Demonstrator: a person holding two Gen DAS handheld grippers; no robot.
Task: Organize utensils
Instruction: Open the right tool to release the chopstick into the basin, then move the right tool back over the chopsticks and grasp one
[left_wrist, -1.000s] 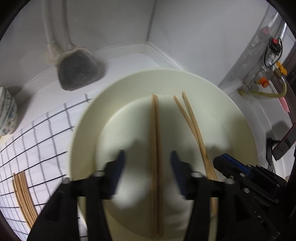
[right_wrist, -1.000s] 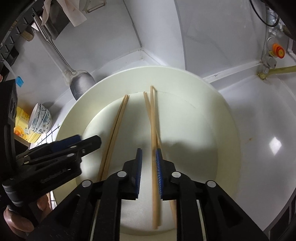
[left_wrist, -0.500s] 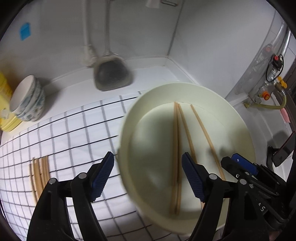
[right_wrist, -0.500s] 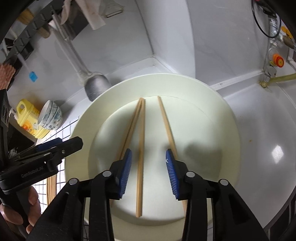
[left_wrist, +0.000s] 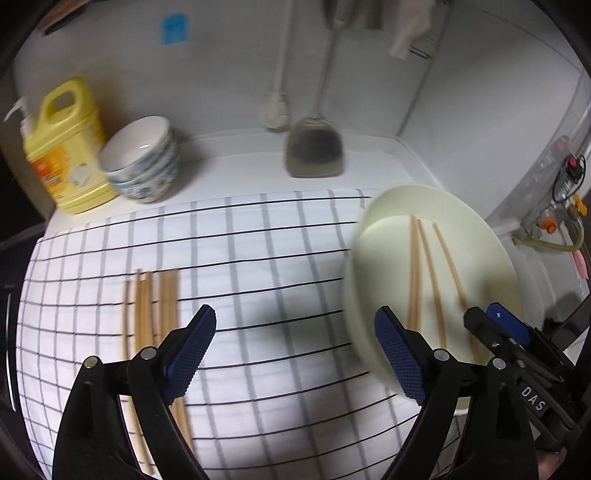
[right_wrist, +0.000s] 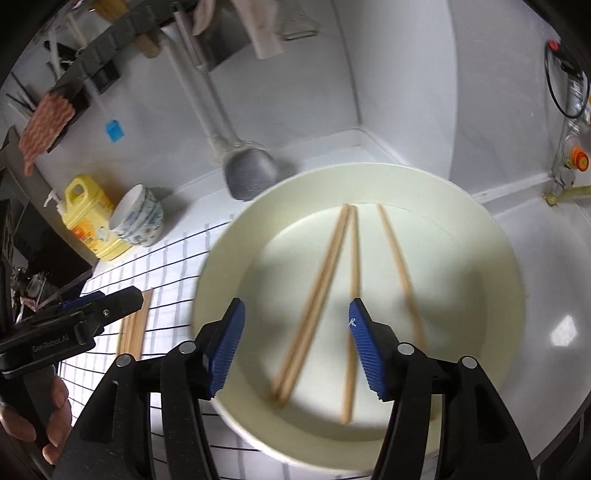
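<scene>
A cream plate (right_wrist: 480, 258) holds several loose wooden chopsticks (right_wrist: 317, 277). My right gripper (right_wrist: 295, 314) hovers over them with its jaws opening; the sticks lie below the gap and the pads (right_wrist: 364, 339) touch none. My left gripper (left_wrist: 291, 325) hangs over the checked cloth (left_wrist: 258, 251), left of the plate (left_wrist: 388, 236). Its jaws are opening with nothing between them. Several more chopsticks (left_wrist: 147, 306) lie side by side on the cloth, left of the left finger. The right gripper's tip (left_wrist: 495, 325) shows over the plate's near right part.
A yellow detergent bottle (left_wrist: 66, 147) and stacked patterned bowls (left_wrist: 144, 162) stand at the back left. A metal spatula (left_wrist: 314, 151) hangs against the white wall. Pipe fittings (left_wrist: 550, 221) sit at the far right. A person's hand (right_wrist: 55, 424) holds the left gripper.
The right gripper let go of the chopstick it pinched and opened wide. The left gripper opened, rose and swung left off the plate to over the cloth.
</scene>
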